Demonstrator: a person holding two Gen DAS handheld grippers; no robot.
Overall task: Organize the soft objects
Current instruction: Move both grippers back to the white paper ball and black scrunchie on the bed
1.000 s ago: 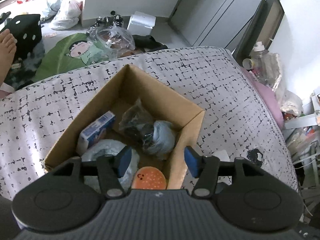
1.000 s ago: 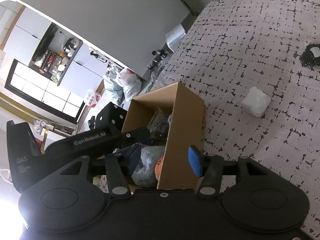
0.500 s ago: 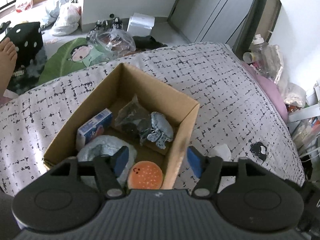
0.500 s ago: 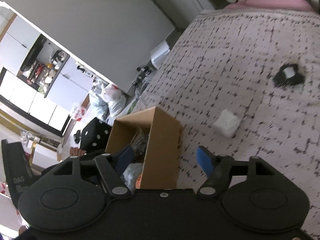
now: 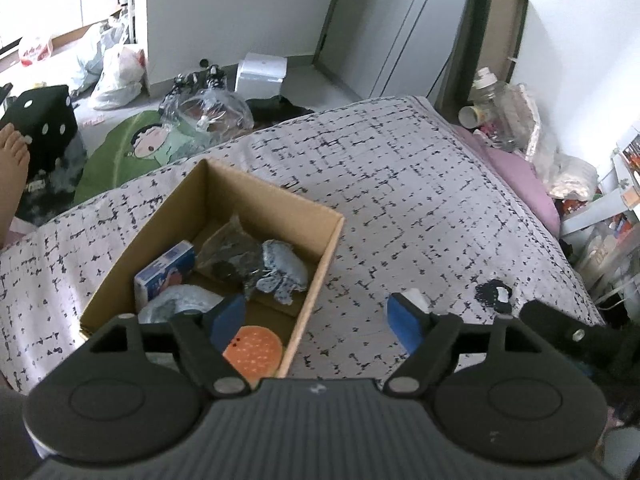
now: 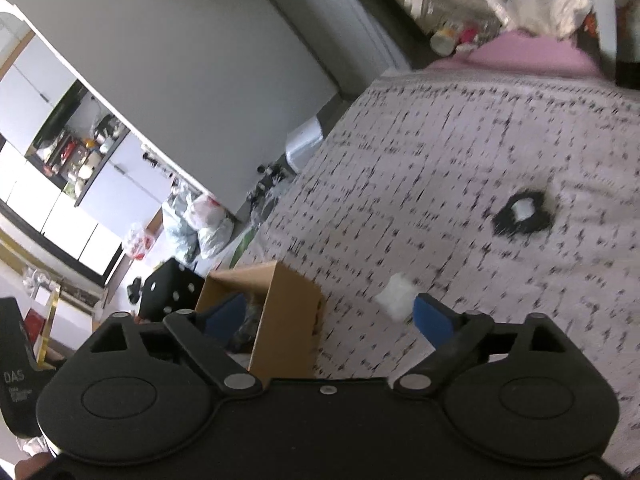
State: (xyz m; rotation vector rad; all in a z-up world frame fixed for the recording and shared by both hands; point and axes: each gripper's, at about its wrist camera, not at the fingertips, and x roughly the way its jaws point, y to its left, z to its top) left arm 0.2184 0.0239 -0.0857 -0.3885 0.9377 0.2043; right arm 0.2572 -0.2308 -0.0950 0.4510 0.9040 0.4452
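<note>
the cardboard box is sitting on the patterned bedspread at about ten o'clock, holding a blue carton, a denim bundle and an orange burger toy. the left gripper is hovering spread wide, empty, over the box's right wall. toward three o'clock, a white wad and a black scrunchie are lying on the bedspread, the right gripper gaping empty beside the wad.
</note>
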